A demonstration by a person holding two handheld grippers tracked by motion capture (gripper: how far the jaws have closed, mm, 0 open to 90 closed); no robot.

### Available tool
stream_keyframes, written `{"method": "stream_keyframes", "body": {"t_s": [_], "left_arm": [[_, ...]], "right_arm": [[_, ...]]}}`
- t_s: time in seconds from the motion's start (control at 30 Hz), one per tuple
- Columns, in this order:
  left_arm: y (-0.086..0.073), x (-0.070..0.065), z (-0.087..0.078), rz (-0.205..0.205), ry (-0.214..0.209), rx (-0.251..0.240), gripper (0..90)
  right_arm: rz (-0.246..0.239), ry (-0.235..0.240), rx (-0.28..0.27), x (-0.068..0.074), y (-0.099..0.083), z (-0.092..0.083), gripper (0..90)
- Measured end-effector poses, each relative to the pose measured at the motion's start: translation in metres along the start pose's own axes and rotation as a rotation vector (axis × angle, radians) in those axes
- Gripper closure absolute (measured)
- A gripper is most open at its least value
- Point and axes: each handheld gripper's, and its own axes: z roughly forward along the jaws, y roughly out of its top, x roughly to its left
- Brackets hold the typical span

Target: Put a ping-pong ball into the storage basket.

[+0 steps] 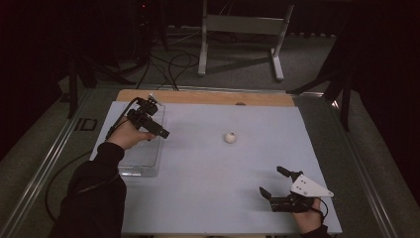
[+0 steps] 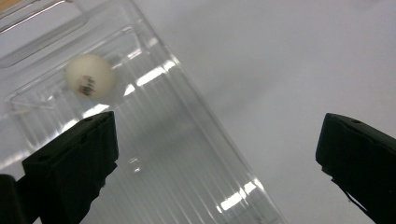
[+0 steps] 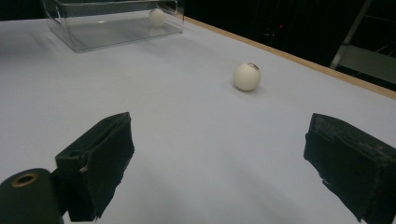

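The ball [image 1: 230, 137] lies loose on the pale surface [image 1: 208, 178], roughly mid-table and well apart from both hands; in the right gripper view it [image 3: 247, 76] sits ahead of the jaws and a little to the right, with a small dark mark on its top. It looks like a table-tennis ball, so I judge it very light, stiff but thin-shelled, smooth and quick to roll at a nudge; too hard a squeeze could dent it or squirt it out. The safest hold would be across its widest part, the jaws closing level on opposite sides and only gently. A second ball [image 2: 89, 76] already lies inside the clear box [image 2: 154, 154] at the left of the surface, near the box's far end, seen also in the right gripper view [image 3: 157, 17]. The left gripper [image 1: 151, 123] hangs over that box [image 1: 141, 158], tilted downward, the forearm reaching in from the lower left; its jaws stand wide apart and hold nothing, one over the box, the other over bare surface. The right gripper [image 1: 273, 182] is low near the front right edge, held level and pointing left and away toward the loose ball; its jaws too are spread wide and empty, with the ball showing between them farther off.
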Motion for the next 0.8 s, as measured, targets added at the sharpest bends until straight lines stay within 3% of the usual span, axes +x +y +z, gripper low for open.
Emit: {"method": "stream_keyframes", "body": {"t_s": [0.3, 0.8], "left_arm": [[0.007, -0.011, -0.004, 0.039, -0.041, -0.007, 0.3], [0.018, -0.028, -0.007, 0.091, -0.063, -0.005, 0.3]], "right_arm": [[0.001, -0.001, 0.000, 0.000, 0.000, 0.000, 8.4], [0.005, 0.002, -0.001, 0.000, 0.000, 0.000, 8.3]]}}
